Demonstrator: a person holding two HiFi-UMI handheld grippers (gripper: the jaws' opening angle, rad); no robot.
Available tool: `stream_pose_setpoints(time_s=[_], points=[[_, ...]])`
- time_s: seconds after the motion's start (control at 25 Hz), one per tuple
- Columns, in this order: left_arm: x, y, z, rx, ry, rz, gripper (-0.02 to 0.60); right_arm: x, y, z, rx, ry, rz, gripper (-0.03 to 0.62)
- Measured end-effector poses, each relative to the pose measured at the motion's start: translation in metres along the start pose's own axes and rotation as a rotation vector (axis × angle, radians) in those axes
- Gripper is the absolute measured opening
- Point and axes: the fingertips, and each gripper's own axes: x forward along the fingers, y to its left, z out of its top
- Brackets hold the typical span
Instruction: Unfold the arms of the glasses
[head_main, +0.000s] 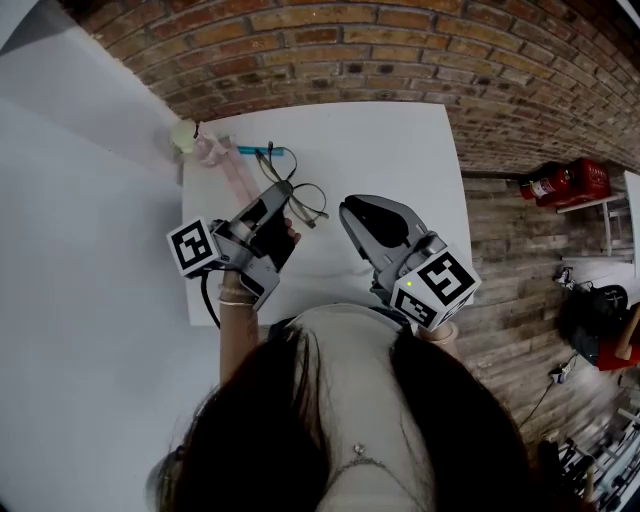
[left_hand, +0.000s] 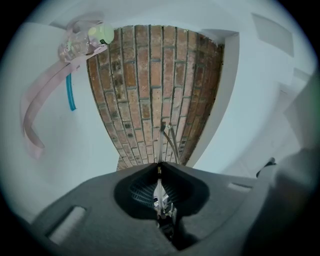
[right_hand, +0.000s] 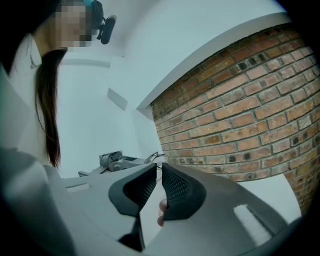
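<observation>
Here, left tongs (head_main: 287, 192) pinch the glasses (head_main: 308, 205), which point forward from them; right tongs (head_main: 346, 210) stand slightly parted.

One pair of glasses (head_main: 306, 206), two grippers, left gripper (head_main: 284, 192), right gripper (head_main: 349, 210), one white table (head_main: 400, 150), one blue tube (head_main: 262, 151)

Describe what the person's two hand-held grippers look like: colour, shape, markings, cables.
The left hand-held gripper and right hand-held gripper are grey moulded shells tapering to two jaws lined with dark ribbed pads. Each carries a white cube printed with black square markers; the right one's has a small green light beside it. A black cable loops under the left.
</observation>
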Motion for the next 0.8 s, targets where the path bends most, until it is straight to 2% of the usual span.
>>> stream_pose_setpoints(time_s=[0.52,0.8], points=[[0.001,-0.002,-0.002,-0.021,0.011,-0.014,0.021,0.007,0.022,-0.009,-0.005,0.029,0.103,0.037],[0.002,-0.004,-0.006,-0.035,0.026,-0.030,0.021,0.009,0.026,-0.018,-0.002,0.063,0.125,0.041]])
